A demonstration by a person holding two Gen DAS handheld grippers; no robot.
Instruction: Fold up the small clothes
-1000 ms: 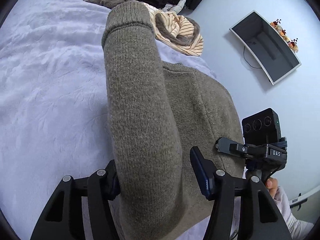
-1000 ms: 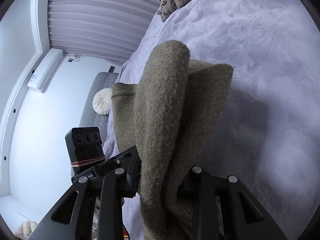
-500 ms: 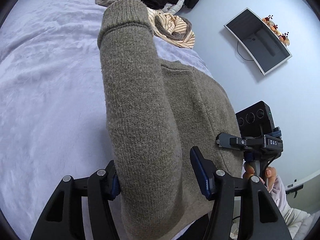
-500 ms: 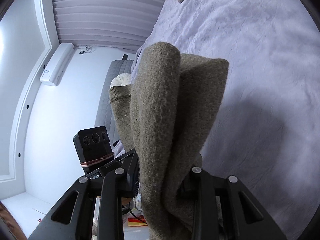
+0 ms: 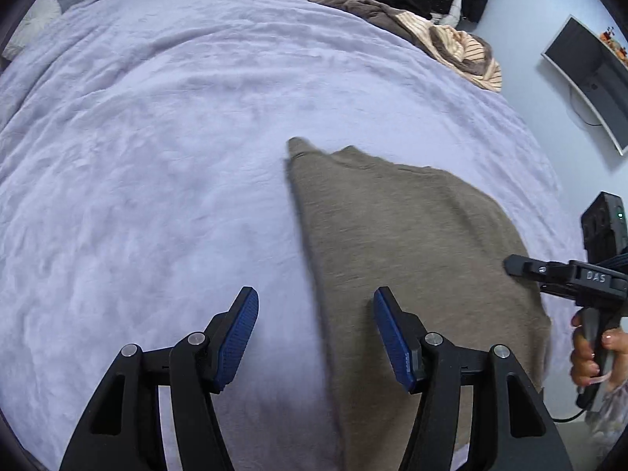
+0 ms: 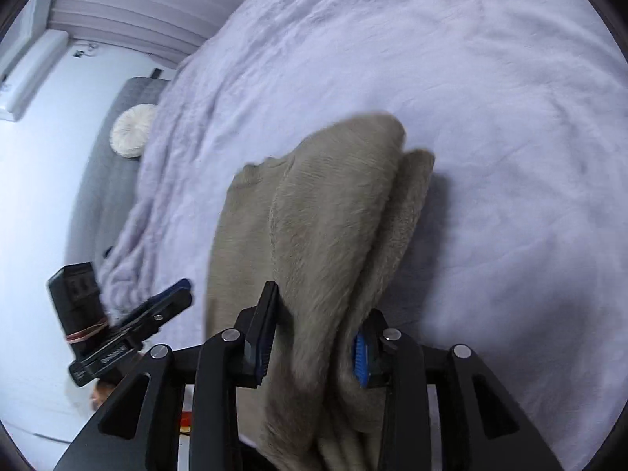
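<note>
A grey-brown knitted sweater [image 5: 408,243] lies on the lavender bed cover [image 5: 157,157], its near edge over the bed's side. My left gripper [image 5: 316,337] is open and empty, above the sweater's left edge. My right gripper [image 6: 314,337] has its jaws around a thick bunch of the sweater [image 6: 325,212] and holds it just over the bed. The right gripper also shows at the right edge of the left wrist view [image 5: 522,265], and the left gripper shows in the right wrist view [image 6: 172,294].
A heap of brown, striped and black clothes [image 5: 424,19] lies at the bed's far right corner. A dark monitor [image 5: 588,74] hangs on the right wall. A round white cushion [image 6: 131,133] sits on a grey sofa beyond the bed.
My left gripper has let go of the sweater sleeve and now stands open. The sweater has dropped from hanging upright to lying on the bed. The right gripper still grips its bunch.
</note>
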